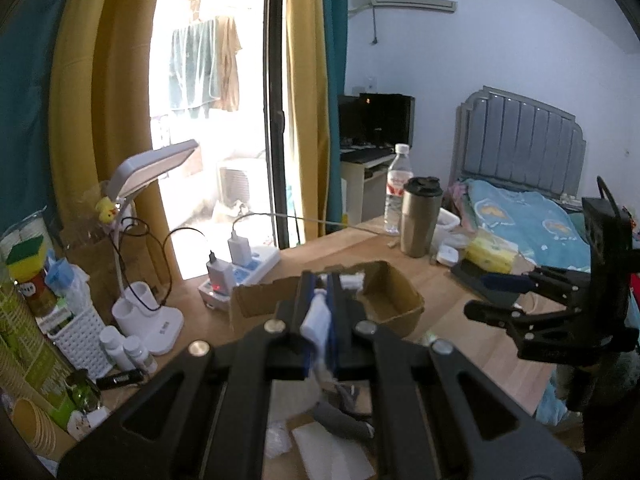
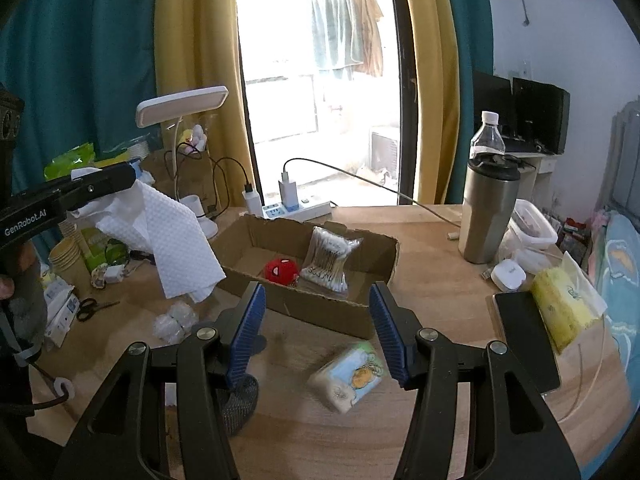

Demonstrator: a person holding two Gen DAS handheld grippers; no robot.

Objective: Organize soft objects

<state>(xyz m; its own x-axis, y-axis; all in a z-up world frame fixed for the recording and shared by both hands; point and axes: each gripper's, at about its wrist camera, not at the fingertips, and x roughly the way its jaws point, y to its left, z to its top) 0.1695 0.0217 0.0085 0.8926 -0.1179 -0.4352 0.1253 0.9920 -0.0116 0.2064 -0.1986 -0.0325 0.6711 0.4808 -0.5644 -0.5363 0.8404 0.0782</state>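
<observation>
My left gripper (image 1: 320, 282) is shut on a white embossed paper towel (image 1: 316, 316), which hangs from it in a loose sheet (image 2: 172, 248) above the table's left side. In the right wrist view the left gripper (image 2: 100, 184) is up at the left. My right gripper (image 2: 318, 300) stands open and holds nothing, just in front of an open cardboard box (image 2: 360, 316). Inside the box lie a red plush ball (image 2: 282, 270) and a pack of cotton swabs (image 2: 328, 260). A small tissue pack (image 2: 348, 376) lies on the wood between the right fingers. A grey knitted cloth (image 2: 240, 400) sits under the left finger.
A steel tumbler (image 2: 488, 216), a water bottle (image 2: 486, 136), a yellow tissue pack (image 2: 560, 312) and a black tablet (image 2: 528, 344) stand to the right. A desk lamp (image 2: 182, 106), power strip (image 2: 298, 210), scissors (image 2: 90, 308) and paper cups (image 2: 70, 260) crowd the left.
</observation>
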